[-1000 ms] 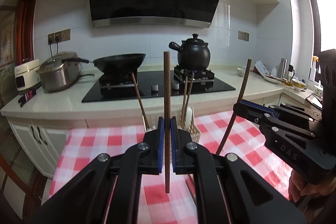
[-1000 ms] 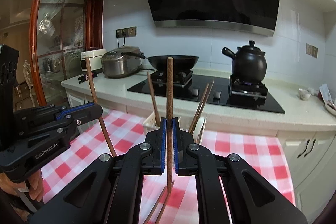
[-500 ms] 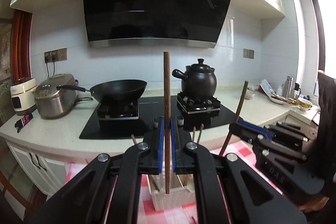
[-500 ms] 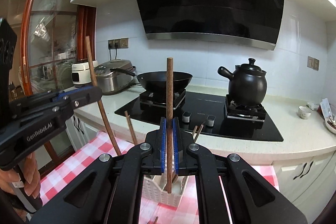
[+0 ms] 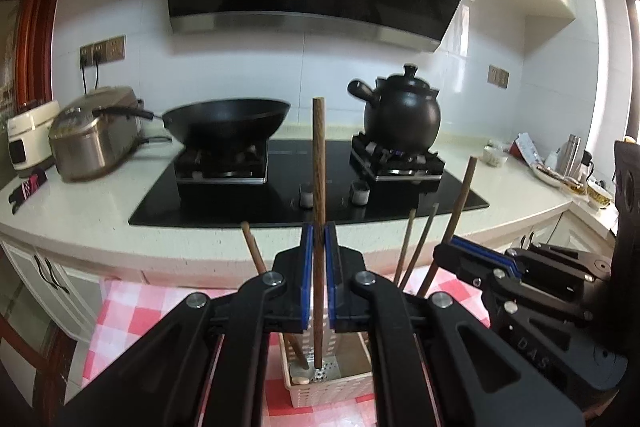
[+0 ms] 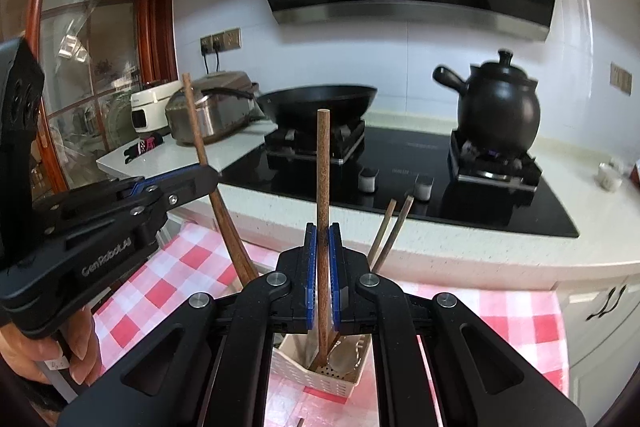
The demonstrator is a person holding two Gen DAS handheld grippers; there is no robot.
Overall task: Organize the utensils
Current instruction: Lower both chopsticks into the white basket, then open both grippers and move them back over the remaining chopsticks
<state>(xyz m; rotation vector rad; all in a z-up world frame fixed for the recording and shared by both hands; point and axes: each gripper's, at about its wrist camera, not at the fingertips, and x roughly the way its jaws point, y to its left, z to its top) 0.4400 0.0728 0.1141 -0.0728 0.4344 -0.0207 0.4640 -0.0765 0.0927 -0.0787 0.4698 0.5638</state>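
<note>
Left hand-held gripper is clamped on an upright chopstick, tip inside the white caddy at 6 o'clock, held vertical presumably to clear the rim. Right hand-held gripper grips another chopstick the same way, tip in the caddy. Three sticks lean inside already; open slot room is tight. Checked desk lies around the caddy.

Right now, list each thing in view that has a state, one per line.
Left gripper: shut on a dark wooden chopstick, upright.
Right gripper: shut on a brown wooden chopstick, upright.
White perforated utensil basket: upright, already holding chopsticks.
Black clay pot: lid on.
Silver rice cooker: lid closed.
</note>
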